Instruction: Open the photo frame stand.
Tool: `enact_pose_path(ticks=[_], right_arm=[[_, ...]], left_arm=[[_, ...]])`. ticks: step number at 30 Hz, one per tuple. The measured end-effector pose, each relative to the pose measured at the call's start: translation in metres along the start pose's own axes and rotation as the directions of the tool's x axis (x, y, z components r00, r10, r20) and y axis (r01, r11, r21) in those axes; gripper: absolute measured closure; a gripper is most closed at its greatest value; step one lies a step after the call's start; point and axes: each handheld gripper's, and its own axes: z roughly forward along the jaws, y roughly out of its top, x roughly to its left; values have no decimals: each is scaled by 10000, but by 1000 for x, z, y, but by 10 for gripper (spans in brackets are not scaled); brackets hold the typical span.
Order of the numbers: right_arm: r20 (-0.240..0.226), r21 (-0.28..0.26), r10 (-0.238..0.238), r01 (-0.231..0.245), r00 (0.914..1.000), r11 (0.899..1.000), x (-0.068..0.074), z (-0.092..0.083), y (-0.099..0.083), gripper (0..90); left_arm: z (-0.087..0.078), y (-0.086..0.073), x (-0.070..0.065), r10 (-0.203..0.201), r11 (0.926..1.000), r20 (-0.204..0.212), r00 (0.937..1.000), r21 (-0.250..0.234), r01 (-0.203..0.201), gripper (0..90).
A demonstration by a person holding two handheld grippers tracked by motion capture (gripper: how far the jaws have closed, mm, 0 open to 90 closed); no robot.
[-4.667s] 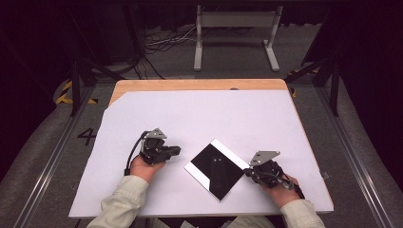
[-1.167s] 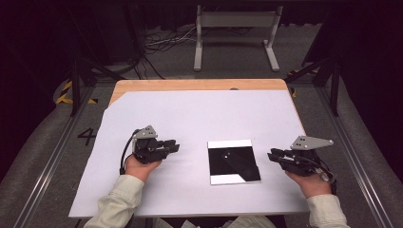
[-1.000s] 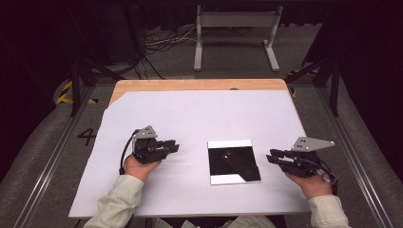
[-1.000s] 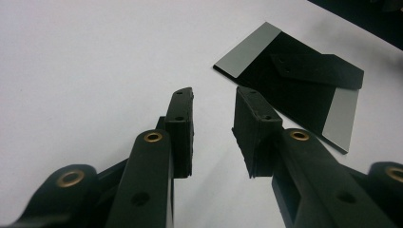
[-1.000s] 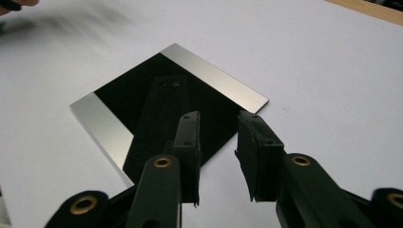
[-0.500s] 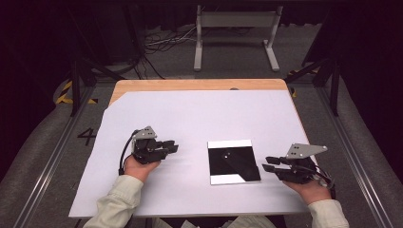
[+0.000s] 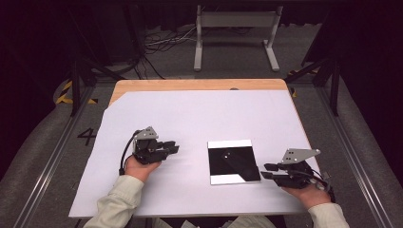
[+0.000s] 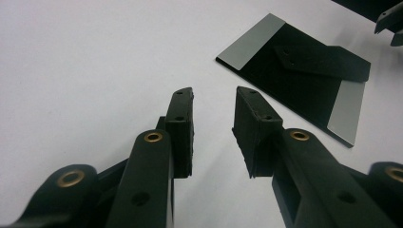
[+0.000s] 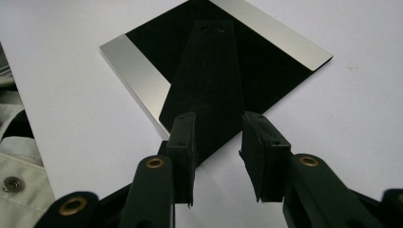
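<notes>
Left tool (image 7: 174,148) held in left hand (image 7: 138,166) at 9 o'clock on white sheet-covered counter (image 7: 199,118), resting on the sheet, pointed toward 3 o'clock. Jaws narrowly parted, nothing between them; bare white surface visible through the gap in left gripper view (image 8: 213,124).

Flat square glossy black plate with silver strips on two opposite edges (image 7: 233,161) lying flat at 5 o'clock of counter centre, between the two tools, apart from left tool. Same plate seen at 1 o'clock in left gripper view (image 8: 304,76), reflecting a dark tool shape.

Right tool (image 7: 266,171) held in right hand (image 7: 309,192) at 4 o'clock on counter, pointed toward 9 o'clock. Jaws narrowly parted and empty, tips just beside plate's near corner in right gripper view (image 9: 217,142). Contact with plate (image 9: 214,61): cannot tell. Pale sleeve with snap button (image 9: 16,183) at 8 o'clock of that view.
</notes>
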Motion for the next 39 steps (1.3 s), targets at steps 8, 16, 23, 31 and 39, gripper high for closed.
enact_pose_path(ticks=[8, 16, 23, 31, 39], right_arm=[[173, 559, 88, -98, 9998, 9984, 3, 4, 1, 610], [137, 1395, 271, -287, 9995, 9898, 4, 10, 3, 625], [27, 1861, 400, -398, 9992, 9817, 5, 13, 3, 660], [-67, 2244, 311, -288, 9995, 9741, 6, 17, 3, 686], [-234, 2590, 289, -219, 9993, 9656, 7, 22, 2, 705]], left_arm=[[1, 0, 0, -1, 10000, 47, 10000, 19, 1, 683], [2, -1, -1, -140, 9999, 52, 9999, 41, 139, 678], [2, -1, 0, 4, 10000, 12, 10000, 76, -4, 674], [2, -1, 0, -68, 9999, 107, 9999, 116, 67, 670], [3, -1, 0, -61, 9999, 92, 9999, 141, 60, 662]])
